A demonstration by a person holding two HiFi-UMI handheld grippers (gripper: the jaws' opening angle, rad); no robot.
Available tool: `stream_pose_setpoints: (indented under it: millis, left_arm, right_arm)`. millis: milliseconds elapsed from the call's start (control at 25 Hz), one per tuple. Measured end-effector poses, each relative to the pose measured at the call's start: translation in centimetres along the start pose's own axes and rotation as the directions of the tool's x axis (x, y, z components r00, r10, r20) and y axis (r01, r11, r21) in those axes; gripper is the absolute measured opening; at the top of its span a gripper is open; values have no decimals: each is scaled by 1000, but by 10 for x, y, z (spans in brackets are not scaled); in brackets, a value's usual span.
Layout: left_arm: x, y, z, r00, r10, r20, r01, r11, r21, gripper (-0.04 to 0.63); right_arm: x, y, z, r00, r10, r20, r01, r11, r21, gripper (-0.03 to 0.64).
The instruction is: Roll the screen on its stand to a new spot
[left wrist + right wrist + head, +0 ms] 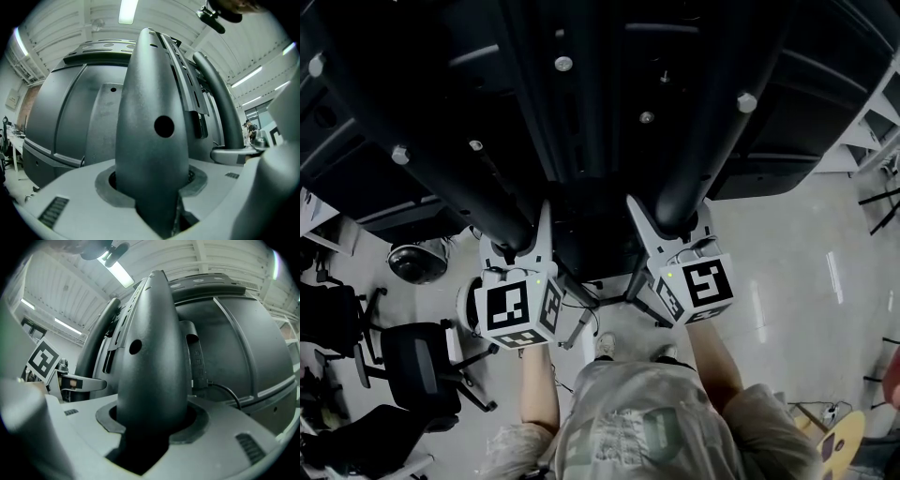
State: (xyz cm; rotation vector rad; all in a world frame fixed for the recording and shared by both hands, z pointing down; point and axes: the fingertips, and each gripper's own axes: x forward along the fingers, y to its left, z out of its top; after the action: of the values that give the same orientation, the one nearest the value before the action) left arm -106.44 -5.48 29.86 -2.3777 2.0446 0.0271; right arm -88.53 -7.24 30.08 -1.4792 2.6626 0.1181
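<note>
Clamping both tools on the stand is done, as far as the head view shows; the left gripper [523, 246] is pinched round the left upright [441, 169], and the right gripper [675, 230] is pinched round the right upright [712, 141]; each gripper view shows a dark tube seated in the notch between its pale jaws.

The screen [65, 122] fills the upper half of the head view as a black mass, with its grey back panel rising behind the tubes in both gripper views; it stands on the pale floor [787, 272] straight ahead of the person's shoes [605, 345].

The hold looks complete, so what is left is the roll itself; no frame marks the new spot, so how much travel remains I cannot tell.

At lower left of the head view, black office chairs [417, 361] and a dark domed object [417, 262] crowd that side; white shelving [872, 131] stands at the upper right edge; the right side of the floor looks freer; a cable [225, 392] hangs from the back panel and might snag.
</note>
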Motion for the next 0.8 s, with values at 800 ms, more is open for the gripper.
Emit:
stream_pose_setpoints:
  millis: [800]
  left_arm:
    - [48,-134,-8,1000,-22,19,23,1000,-19,213]
  right_arm:
    - [-52,-131,-2,1000,-3,-9,3,1000,-20,218]
